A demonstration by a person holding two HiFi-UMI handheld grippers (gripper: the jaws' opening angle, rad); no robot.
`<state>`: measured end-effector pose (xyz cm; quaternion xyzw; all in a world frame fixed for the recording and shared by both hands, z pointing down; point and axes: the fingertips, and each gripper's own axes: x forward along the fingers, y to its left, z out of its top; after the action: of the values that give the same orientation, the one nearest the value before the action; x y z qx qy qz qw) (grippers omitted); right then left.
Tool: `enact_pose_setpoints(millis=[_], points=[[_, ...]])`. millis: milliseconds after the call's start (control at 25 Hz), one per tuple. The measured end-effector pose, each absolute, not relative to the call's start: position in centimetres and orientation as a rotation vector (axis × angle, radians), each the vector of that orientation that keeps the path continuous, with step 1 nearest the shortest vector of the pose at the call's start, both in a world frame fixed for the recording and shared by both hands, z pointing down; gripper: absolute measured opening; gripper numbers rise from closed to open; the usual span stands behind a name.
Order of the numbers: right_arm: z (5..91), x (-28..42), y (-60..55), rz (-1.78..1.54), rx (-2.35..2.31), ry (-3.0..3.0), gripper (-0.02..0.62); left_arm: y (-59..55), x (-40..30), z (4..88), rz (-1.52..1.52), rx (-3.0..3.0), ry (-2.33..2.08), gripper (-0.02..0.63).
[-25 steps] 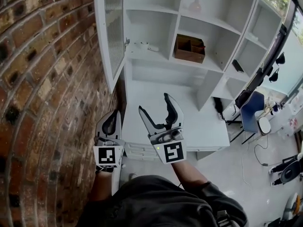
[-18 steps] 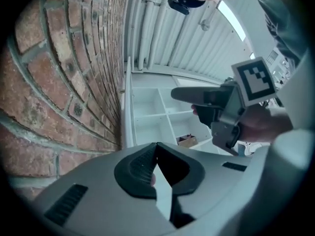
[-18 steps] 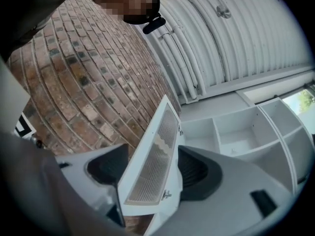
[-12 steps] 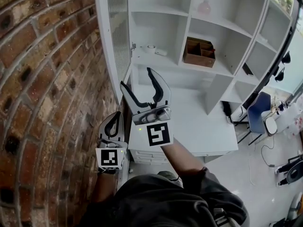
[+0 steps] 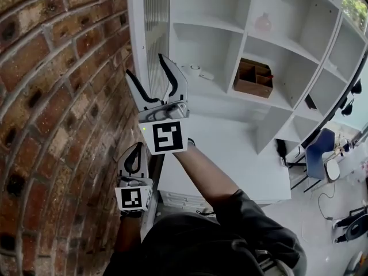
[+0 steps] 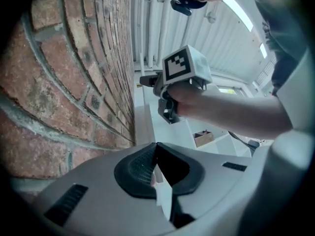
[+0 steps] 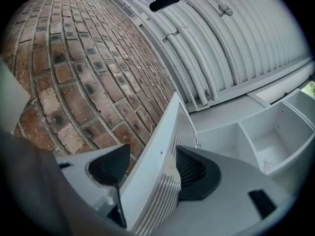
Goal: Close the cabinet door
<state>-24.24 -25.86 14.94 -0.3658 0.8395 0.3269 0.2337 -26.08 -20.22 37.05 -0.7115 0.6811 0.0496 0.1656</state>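
Note:
The white cabinet door with ribbed panels stands swung wide open, close to the brick wall. My right gripper is raised to the door's lower edge, and its jaws are closing. In the right gripper view the door's edge runs between the two jaws of the right gripper. The right pad lies against the ribbed face and the left pad stands apart. My left gripper hangs low beside the bricks, jaws together and empty, as the left gripper view also shows.
The open white cabinet holds a wooden box, a pink vase and a small white roll. Below it runs a white counter. A blue chair stands at the right.
My right gripper has risen and swung left from over the counter to the door's edge, its jaws narrowing slightly. The left gripper stays low by the wall.

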Motion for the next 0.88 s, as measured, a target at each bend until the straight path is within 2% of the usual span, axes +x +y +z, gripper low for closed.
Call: enact_pose_setpoints(millis=[240, 480, 880], points=[[13.7, -25.7, -27.3, 0.914, -1.032, 2.297, 0.275, -21.2, -25.8, 37.6, 0.131, -2.029, 1.957, 0.003], [13.9, -26.2, -27.0, 0.944, -1.071, 2.290, 0.211, -22.2, -25.0, 38.0, 0.119, -2.069, 1.928, 0.002], [13.9, -22.6, -26.8, 0.951, -1.063, 2.280, 0.178, -23.4, -22.6, 38.2, 0.126, -2.145, 1.841, 0.003]])
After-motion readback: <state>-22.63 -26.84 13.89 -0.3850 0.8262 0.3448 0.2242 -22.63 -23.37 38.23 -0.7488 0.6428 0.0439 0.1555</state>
